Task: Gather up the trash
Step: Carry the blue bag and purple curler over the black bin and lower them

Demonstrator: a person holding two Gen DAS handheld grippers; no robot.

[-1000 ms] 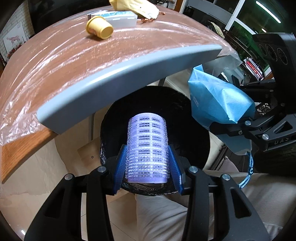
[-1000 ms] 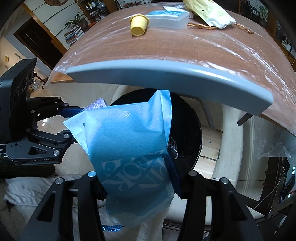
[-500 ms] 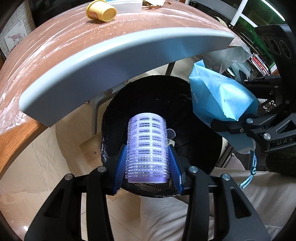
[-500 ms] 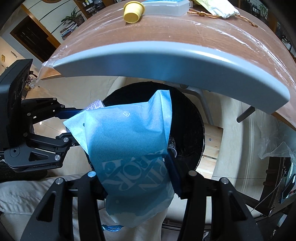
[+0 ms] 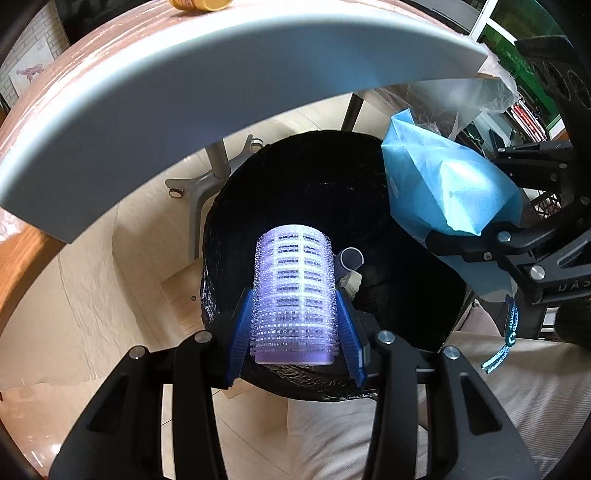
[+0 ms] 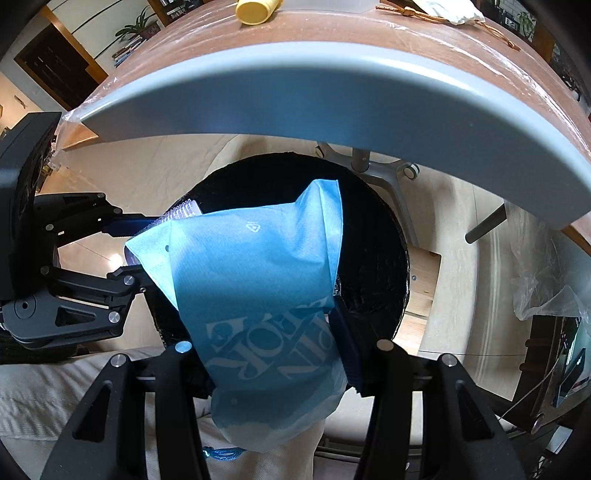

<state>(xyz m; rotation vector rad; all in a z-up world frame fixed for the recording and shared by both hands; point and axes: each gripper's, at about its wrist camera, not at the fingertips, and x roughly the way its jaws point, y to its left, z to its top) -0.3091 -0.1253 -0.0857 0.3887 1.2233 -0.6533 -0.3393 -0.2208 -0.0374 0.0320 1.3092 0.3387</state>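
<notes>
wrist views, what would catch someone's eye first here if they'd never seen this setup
Most likely the purple hair roller, clamped upright in the left tool right over the mouth of the black-lined trash bin. Next, the blue printed bag pinched in the right tool above the same bin. The grey table edge arches across the top of both views.

The yellow cup (image 5: 201,3) on the worktop (image 5: 110,74) is cut off by the top edge. The blue bag (image 6: 258,295) hides the right gripper's left finger and much of the black bin (image 6: 376,266). Small scraps (image 5: 351,271) inside the bin are too dim to identify.
</notes>
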